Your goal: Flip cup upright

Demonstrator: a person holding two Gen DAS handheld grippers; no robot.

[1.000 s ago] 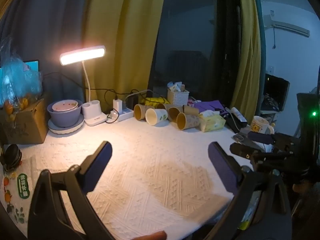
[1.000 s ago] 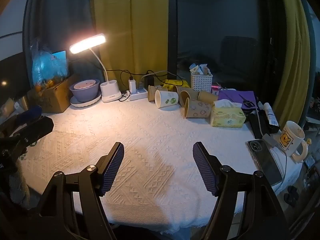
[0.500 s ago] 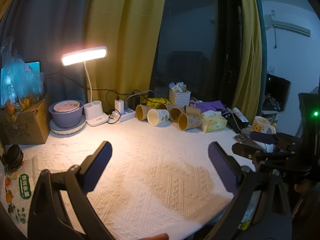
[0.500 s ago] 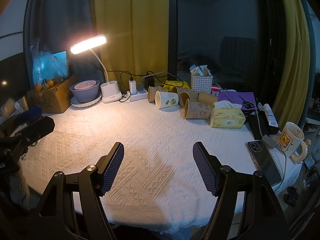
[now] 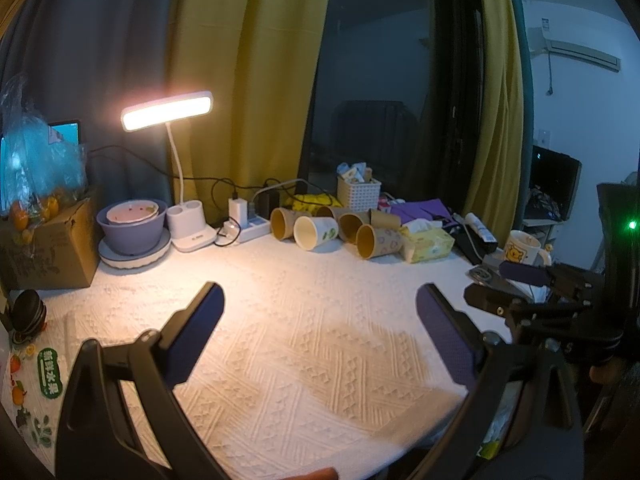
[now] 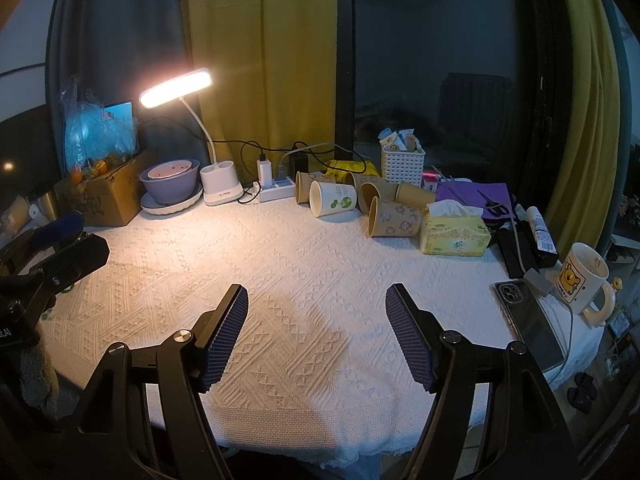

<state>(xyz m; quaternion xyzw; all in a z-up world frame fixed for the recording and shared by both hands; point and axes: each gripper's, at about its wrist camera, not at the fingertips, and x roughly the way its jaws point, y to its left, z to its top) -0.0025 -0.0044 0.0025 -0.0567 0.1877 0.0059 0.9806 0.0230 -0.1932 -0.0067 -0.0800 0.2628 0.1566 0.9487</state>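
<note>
Several paper cups lie on their sides at the back of the table. A white cup with green print (image 6: 333, 198) (image 5: 316, 232) lies nearest the lamp side; a brown patterned cup (image 6: 394, 217) (image 5: 378, 241) lies beside the tissue box. My left gripper (image 5: 320, 334) is open and empty, over the near part of the white tablecloth (image 5: 304, 320). My right gripper (image 6: 318, 334) is open and empty near the table's front edge. Each gripper shows at the edge of the other's view, the right one (image 5: 520, 280) and the left one (image 6: 60, 244).
A lit desk lamp (image 6: 176, 88), a purple bowl (image 6: 170, 180), a cardboard box (image 6: 108, 196) and a power strip (image 6: 276, 192) stand at the back left. A yellow tissue box (image 6: 454, 236), white basket (image 6: 402, 164), phone (image 6: 528, 320) and bear mug (image 6: 580, 284) are at the right.
Both views have shifted slightly; the grippers stay open and nothing on the table has moved.
</note>
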